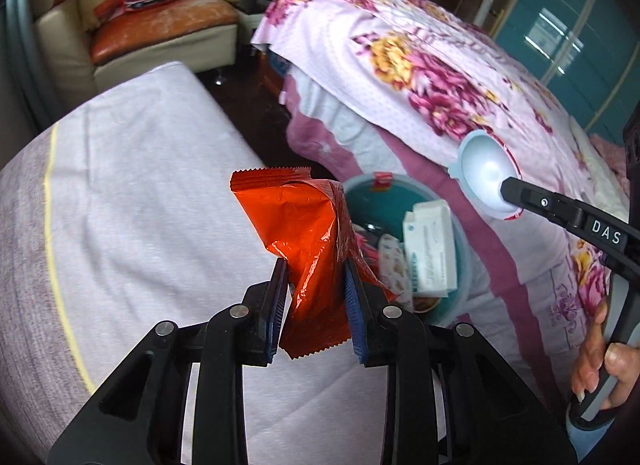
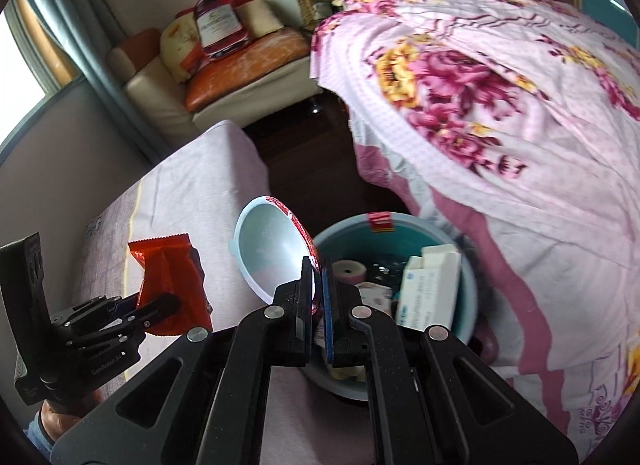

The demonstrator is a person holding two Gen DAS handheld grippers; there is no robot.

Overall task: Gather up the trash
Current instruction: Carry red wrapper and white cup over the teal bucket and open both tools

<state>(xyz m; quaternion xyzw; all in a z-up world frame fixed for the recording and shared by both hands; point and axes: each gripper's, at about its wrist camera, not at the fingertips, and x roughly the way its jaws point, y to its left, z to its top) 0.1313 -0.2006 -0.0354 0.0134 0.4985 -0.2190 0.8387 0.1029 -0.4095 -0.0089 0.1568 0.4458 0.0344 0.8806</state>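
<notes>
Your left gripper [image 1: 314,301] is clamped on a crumpled red wrapper [image 1: 304,233], its fingers only narrowly apart. Your right gripper [image 2: 319,305] is pinched tight on the rim of a pale blue plastic cup [image 2: 272,253]. Both items hang just beside the teal trash bin [image 2: 468,277] on the floor.

White capitals reading "DAS" run along the black finger of the right gripper [image 1: 510,191], seen from the left wrist camera. In the right wrist view, small pale lettering, "GenRobot.AI", marks the dark body of the left gripper [image 2: 148,305]. A red and white bag [image 2: 218,25] on the sofa [image 2: 240,61] carries a printed label, too blurred to read. A white carton [image 1: 430,249] standing in the teal bin [image 1: 464,257] bears blue print, likewise illegible, as is the red sticker [image 2: 380,221] on the bin's rim.
</notes>
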